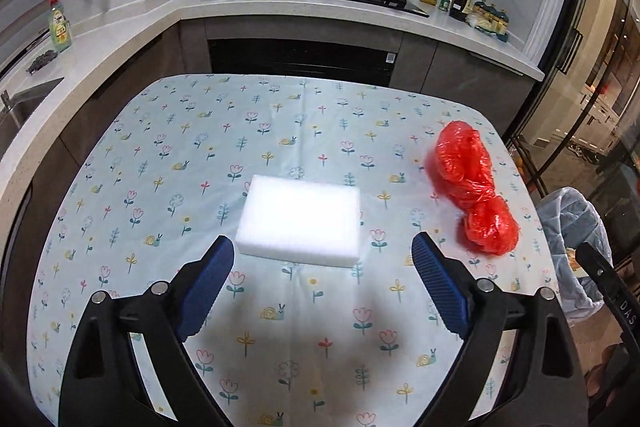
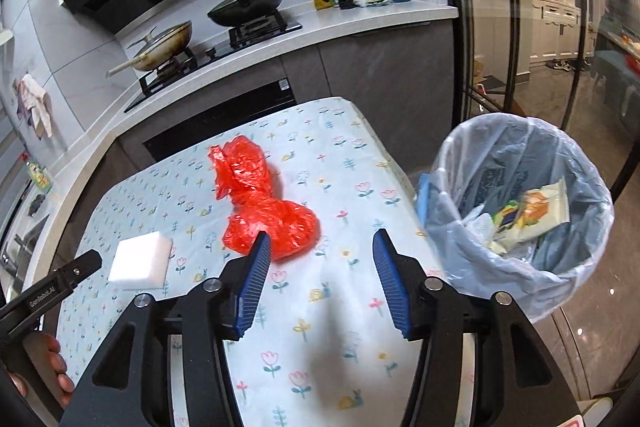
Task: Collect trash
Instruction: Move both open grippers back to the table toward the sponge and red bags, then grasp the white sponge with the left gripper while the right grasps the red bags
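Hovering with jaws spread and empty, the right gripper [image 2: 318, 247] nears a crumpled red plastic bag [image 2: 264, 207] on the table's right side beside the lined bin [image 2: 520, 267]; it looks light, soft and slippery, best pinched at its knotted waist, while the left gripper [image 1: 323, 263], also agape, faces a white foam block [image 1: 300, 219].

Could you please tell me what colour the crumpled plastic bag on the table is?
The plastic bag is bright red, clearest in the right wrist view.

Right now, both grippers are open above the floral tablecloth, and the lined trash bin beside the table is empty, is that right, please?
Not quite: the lined trash bin already holds wrappers, as the right wrist view shows. Both the left gripper and right gripper are indeed open above the floral tablecloth.
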The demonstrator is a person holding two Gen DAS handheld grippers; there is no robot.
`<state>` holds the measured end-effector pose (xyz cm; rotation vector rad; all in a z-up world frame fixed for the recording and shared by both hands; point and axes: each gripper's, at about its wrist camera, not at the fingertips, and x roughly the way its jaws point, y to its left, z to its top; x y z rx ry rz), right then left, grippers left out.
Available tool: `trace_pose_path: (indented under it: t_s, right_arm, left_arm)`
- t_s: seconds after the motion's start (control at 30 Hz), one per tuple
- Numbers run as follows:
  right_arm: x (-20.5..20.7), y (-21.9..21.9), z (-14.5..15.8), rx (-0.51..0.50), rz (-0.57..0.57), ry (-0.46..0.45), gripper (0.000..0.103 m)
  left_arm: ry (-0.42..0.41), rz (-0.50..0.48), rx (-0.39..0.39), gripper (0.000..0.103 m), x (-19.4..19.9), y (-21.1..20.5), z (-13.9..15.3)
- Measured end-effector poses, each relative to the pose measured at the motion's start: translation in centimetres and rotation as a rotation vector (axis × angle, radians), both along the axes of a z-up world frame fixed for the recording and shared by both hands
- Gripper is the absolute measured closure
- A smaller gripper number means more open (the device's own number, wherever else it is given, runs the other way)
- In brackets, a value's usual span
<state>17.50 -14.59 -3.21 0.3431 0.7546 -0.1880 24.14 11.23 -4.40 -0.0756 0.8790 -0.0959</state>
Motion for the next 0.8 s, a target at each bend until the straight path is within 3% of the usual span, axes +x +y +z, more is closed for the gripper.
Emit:
trace_pose_path:
  t_s: [0.17, 0.53, 0.8]
  right_arm:
    - [2.5, 1.6, -0.9, 0.003, 0.035, 0.021, 0.051]
    - [8.4, 3.5, -3.4, -0.001, 0.085, 0.072, 0.050]
    - [11.0, 4.7, -5.2, -0.019, 0.121, 0.106, 0.050]
  left_arm:
    - [0.051, 0.035, 0.009, 0.015, 1.8, 1.5, -2.0]
    - [0.111, 0.012, -0.018, 0.011, 4.0, 1.3, -4.7]
    - [0.101, -0.006, 0.057, 0.007, 5.4, 0.2, -6.2]
